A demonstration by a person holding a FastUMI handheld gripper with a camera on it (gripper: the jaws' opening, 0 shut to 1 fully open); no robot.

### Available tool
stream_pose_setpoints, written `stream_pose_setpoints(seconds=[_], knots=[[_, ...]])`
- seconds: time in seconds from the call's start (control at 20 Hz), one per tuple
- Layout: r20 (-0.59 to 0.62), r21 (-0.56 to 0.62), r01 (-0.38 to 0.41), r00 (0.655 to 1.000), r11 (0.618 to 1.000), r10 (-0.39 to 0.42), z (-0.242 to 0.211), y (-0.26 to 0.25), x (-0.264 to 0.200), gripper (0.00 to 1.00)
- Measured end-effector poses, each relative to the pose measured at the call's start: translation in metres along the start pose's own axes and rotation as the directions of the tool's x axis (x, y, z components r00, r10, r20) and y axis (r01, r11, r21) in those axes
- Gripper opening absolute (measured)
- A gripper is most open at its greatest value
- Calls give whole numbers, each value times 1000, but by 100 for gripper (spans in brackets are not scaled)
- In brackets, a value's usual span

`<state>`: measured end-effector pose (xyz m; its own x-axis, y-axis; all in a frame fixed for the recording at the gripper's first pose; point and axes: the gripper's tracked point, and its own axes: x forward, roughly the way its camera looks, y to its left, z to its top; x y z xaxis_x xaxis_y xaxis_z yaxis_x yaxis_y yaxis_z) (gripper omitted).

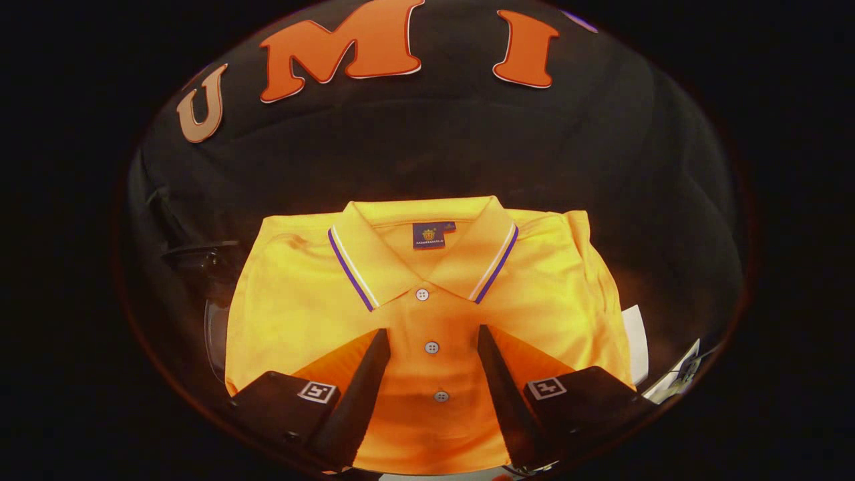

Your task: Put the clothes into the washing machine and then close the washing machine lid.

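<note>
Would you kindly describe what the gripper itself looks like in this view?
The gripper has two flat, wedge-shaped fingers tapering forward, set apart. Each rises from a blocky dark base bearing a small square black-and-white marker.
</note>
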<state>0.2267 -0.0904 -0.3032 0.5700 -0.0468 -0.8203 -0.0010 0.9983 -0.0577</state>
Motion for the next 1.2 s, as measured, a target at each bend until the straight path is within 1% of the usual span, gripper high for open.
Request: stream_pose_setpoints(seconds=[0.25, 0.35, 0.4, 0.45, 0.5, 0.75, 0.8, 0.85, 0.95, 1.15, 1.2], knots=[[-42, -19, 3, 999, 1000, -4, 1, 7, -2, 59], [-42, -46, 20, 999, 999, -22, 1, 8, 0, 49], [-41, -52, 28, 999, 998, -30, 2, 8, -1, 41], [-41, -47, 0, 999, 999, -2, 1, 16, 3, 33], [-34, -35, 5, 999, 999, -6, 3, 14, 1, 26], [-39, -36, 24, 999, 999, -25, 3, 15, -1, 22], [-20, -46, 33, 999, 998, -34, 5, 16, -2, 13], [-15, -67, 38, 999, 997, -39, 3, 15, -1, 13], [-3, -65, 39, 999, 997, -39, 3, 16, -1, 13], [15, -76, 6, 1000, 997, -5, 4, 16, 0, 13], [30, -77, 0, 1000, 997, 2, 0, 15, -6, 9]])
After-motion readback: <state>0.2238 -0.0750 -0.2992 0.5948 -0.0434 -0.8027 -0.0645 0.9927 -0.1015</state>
